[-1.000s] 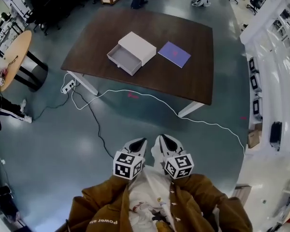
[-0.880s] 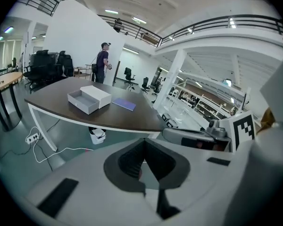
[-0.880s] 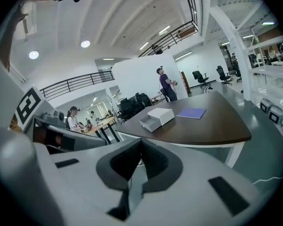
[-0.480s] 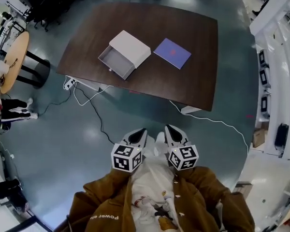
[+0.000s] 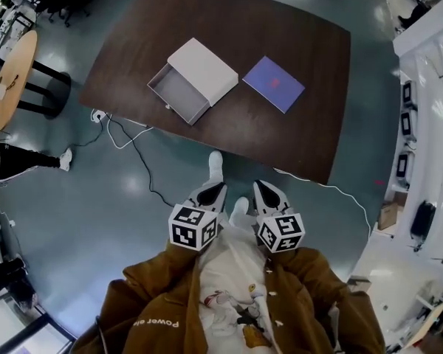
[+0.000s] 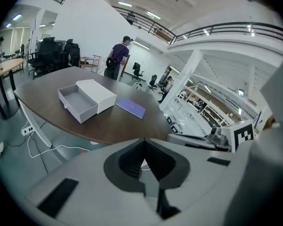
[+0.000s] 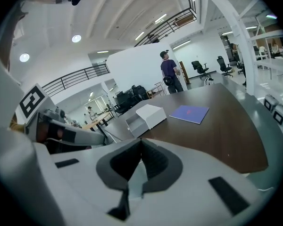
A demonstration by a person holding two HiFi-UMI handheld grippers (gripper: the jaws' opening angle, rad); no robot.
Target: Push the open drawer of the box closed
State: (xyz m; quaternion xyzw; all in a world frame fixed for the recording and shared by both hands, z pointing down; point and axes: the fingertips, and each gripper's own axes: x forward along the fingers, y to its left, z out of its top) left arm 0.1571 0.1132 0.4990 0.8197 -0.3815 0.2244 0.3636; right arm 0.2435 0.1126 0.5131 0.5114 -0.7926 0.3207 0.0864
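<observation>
Head view shows a big dark brown wooden table (image 5: pixel 303 131) across the top of the frame. On it, up and left of the middle, lies a flat white box (image 5: pixel 207 63). Its grey drawer (image 5: pixel 176 94) is pulled out toward the lower left, so the open end faces the table's edge. I think a push from that side would slide it shut. Just right of the box, not touching it, lies a thin purple book (image 5: pixel 274 84). Low in the middle, the left tool (image 5: pixel 210 192) and right tool (image 5: pixel 267 194) are held side by side, well apart from the table. The person is not close enough to reach yet. Each tool's jaws are pressed together with nothing between them.
</observation>
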